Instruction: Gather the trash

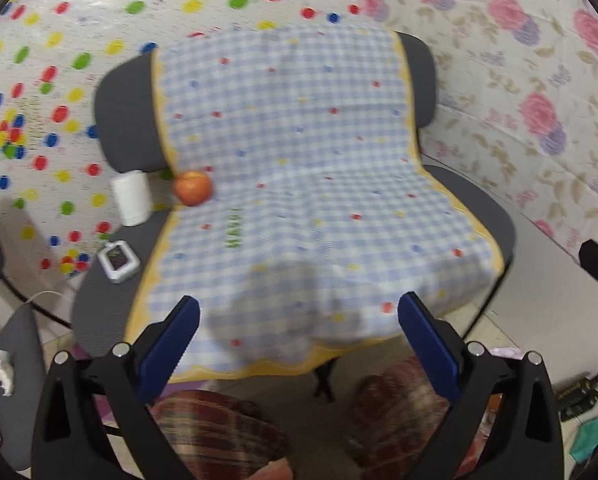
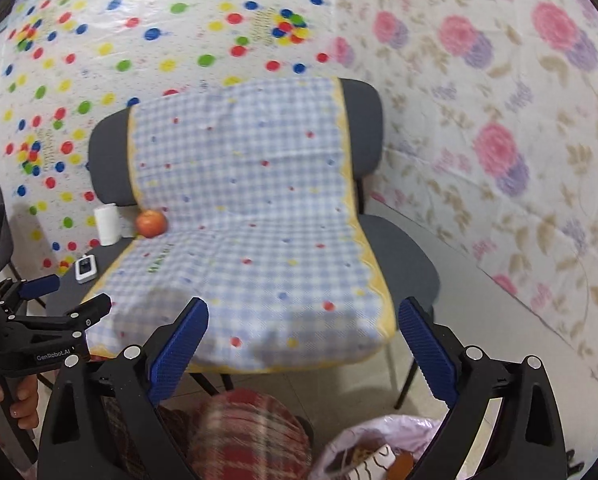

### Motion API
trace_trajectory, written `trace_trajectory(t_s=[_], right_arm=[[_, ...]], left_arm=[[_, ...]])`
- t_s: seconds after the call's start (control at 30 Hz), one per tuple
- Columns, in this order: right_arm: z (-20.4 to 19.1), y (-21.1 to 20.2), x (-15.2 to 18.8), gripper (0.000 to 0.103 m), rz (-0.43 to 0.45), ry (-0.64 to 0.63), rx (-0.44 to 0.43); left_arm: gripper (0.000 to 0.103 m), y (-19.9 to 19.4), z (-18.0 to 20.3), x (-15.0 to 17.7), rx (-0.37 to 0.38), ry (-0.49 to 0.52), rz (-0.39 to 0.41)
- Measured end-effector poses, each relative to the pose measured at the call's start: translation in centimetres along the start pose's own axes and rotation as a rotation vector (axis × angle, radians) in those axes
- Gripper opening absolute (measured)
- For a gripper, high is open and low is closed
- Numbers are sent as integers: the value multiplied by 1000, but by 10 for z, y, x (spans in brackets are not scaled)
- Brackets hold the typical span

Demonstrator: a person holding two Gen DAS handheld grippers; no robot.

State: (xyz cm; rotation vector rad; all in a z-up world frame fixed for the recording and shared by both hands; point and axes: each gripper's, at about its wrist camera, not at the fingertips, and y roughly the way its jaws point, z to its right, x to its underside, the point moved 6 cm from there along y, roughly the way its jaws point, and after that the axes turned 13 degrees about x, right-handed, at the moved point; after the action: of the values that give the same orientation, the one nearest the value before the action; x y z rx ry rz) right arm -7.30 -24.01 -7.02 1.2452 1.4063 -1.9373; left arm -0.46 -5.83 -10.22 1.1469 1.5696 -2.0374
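"GenRobot.AI" on left gripper (image 2: 73, 300) body; cloth lettering unreadable.

Both grippers are just hanging in the air with nothing in them, left gripper (image 1: 299, 332) and right gripper (image 2: 303, 332) jaws spread wide apart.

Right tongs (image 2: 301, 342) spread wide, checked cloth (image 2: 251, 220) over chair (image 2: 399, 256), apple (image 2: 151, 223), trash bag (image 2: 363, 448) below.

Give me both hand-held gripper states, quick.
Left hand-held gripper: open, holding nothing.
Right hand-held gripper: open, holding nothing.
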Motion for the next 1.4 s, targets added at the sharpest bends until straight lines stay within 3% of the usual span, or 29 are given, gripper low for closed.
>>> trace_trajectory(t_s=[0.17, 0.3, 1.4], right_arm=[[-31, 5, -4, 95, -11, 1, -65], [-45, 15, -4, 95, -37, -24, -70], [-56, 28, 1, 95, -62, -22, -58]], left_arm=[[96, -15, -28, 2, -70, -36, 27], [96, -18, -43, 3, -97, -48, 31], [96, -11, -61, 0, -116, -73, 33]])
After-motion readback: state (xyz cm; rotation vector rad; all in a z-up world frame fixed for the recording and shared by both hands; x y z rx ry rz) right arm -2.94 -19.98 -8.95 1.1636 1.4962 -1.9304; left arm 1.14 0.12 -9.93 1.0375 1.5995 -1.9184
